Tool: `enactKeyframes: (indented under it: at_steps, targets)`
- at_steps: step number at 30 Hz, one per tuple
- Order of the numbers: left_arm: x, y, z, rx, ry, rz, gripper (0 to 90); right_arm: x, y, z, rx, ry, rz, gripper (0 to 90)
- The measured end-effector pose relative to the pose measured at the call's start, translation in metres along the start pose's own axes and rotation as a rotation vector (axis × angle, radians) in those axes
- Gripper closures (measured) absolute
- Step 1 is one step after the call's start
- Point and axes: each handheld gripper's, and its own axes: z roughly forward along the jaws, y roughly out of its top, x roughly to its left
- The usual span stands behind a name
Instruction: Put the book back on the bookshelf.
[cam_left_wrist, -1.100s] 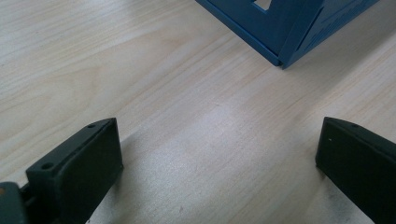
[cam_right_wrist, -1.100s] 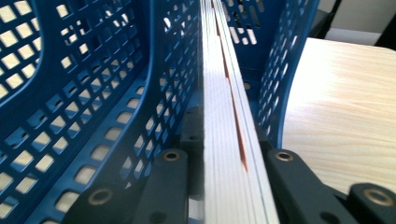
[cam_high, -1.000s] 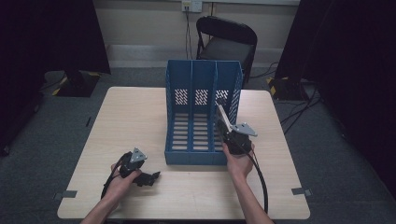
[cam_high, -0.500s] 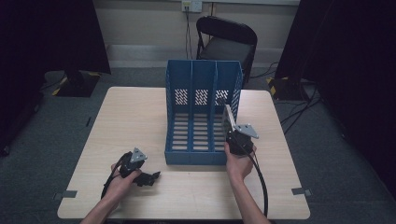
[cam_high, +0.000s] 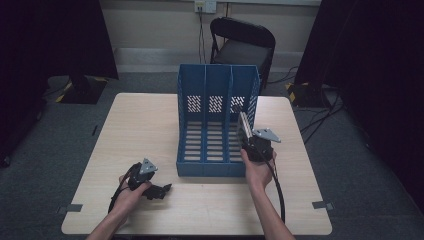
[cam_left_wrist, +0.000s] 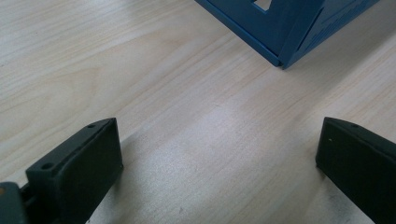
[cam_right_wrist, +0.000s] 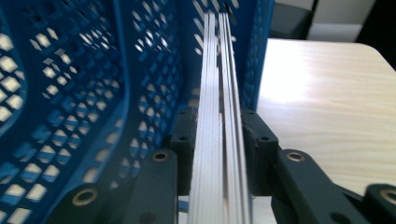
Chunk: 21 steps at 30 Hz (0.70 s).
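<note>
We hold the stack of white sheets (cam_right_wrist: 219, 130) on edge in the blue file rack's (cam_high: 216, 125) rightmost slot; the right gripper (cam_right_wrist: 218, 140) — its jaws just easing apart — still flanks it closely. Our left gripper (cam_left_wrist: 217, 163) rests on the table (cam_high: 135, 125), gaping wide and empty, near the rack's front-left corner.

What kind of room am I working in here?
Probably an office or lab recording room: a wooden table with a blue file organizer, a folding chair, dark curtains and floor cables.

High cam looks down on table (cam_high: 150, 125); tool cams sit close, all share blue rack (cam_high: 216, 125).
</note>
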Motion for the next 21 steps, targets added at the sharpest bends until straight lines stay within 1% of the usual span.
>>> enactKeyframes:
  at_steps: [1, 2, 4, 5, 8, 9, 11, 14, 15, 18, 21]
  targets:
    - [0.0, 0.0, 0.0, 0.0, 0.0, 0.0, 0.0, -0.001, 0.002, 0.002, 0.012, 0.004, 0.001, 70.7]
    - [0.0, 0.0, 0.0, 0.0, -0.002, 0.001, 0.0, -0.001, 0.003, 0.002, 0.013, -0.005, 0.005, 72.6]
    - [0.0, 0.0, 0.0, -0.001, -0.003, 0.0, 0.0, 0.0, 0.004, 0.004, 0.014, -0.036, -0.002, 75.5]
    - [0.0, 0.0, 0.0, 0.0, -0.002, 0.001, 0.0, 0.001, 0.004, 0.004, 0.013, -0.037, 0.006, 76.1]
    - [0.0, 0.0, 0.0, 0.0, -0.002, 0.001, 0.0, 0.003, 0.003, 0.004, 0.0, -0.068, 0.022, 76.5]
    - [0.0, 0.0, 0.0, -0.001, -0.003, 0.001, 0.0, 0.005, 0.002, 0.004, -0.007, -0.082, 0.025, 76.5]
    - [0.0, 0.0, 0.0, -0.001, -0.002, 0.001, 0.0, 0.008, 0.0, 0.003, -0.03, -0.13, 0.028, 76.7]
    - [0.0, 0.0, 0.0, 0.0, -0.002, 0.001, 0.0, 0.01, -0.003, 0.002, -0.048, -0.171, 0.054, 76.7]
    - [0.0, 0.0, 0.0, 0.0, -0.002, 0.001, 0.0, 0.012, -0.003, 0.003, -0.047, -0.187, 0.048, 76.7]
    - [-0.001, 0.0, 0.0, 0.0, -0.001, 0.001, 0.0, 0.014, -0.003, 0.003, -0.05, -0.197, 0.045, 76.5]
    - [-0.001, 0.0, 0.0, 0.0, -0.001, 0.002, 0.0, 0.012, -0.003, 0.003, -0.045, -0.188, 0.04, 75.9]
